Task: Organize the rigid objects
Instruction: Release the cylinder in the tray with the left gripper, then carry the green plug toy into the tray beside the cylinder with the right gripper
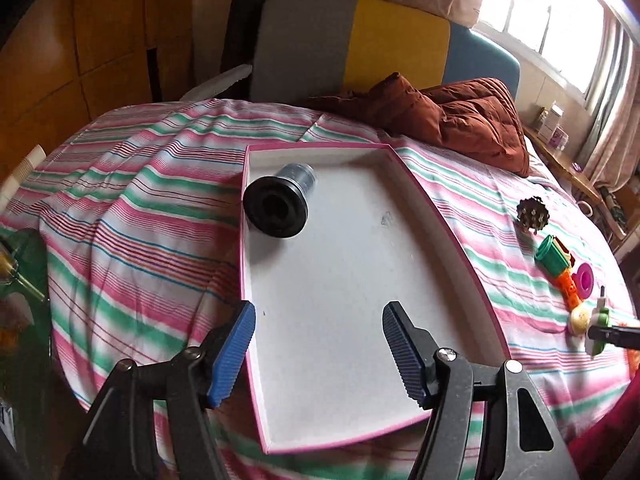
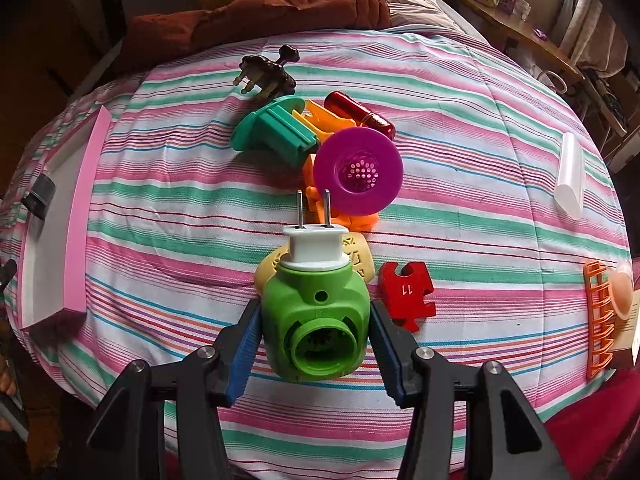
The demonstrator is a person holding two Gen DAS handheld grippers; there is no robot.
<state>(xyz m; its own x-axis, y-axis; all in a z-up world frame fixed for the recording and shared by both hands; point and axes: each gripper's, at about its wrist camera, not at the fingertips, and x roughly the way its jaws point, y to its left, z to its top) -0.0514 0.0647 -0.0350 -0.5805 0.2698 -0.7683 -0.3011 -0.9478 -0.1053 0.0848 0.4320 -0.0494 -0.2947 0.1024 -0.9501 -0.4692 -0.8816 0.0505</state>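
Tray ahead of one gripper, toy heap ahead of the other

The left gripper (image 1: 318, 350) hangs over the tray's (image 1: 440, 216) near end; a canister (image 1: 280, 200) lies in its far left corner. Beyond the right gripper (image 2: 316, 354), which holds a plug (image 2: 316, 304), lie a disc (image 2: 358, 172), a spool (image 2: 272, 130) and a claw clip (image 2: 266, 72); a puzzle piece (image 2: 406, 294) lies just right, all on the bed (image 2: 160, 216).

Bed with striped sheet (image 1: 160, 216), rust-brown quilt (image 1: 460, 116) bunched at far end. Grey/yellow/blue headboard (image 1: 352, 44). Wood panel wall (image 1: 88, 40) left. Bright curtained window (image 1: 544, 12) right, cluttered shelf (image 2: 516, 20) below, items too blurred to identify.
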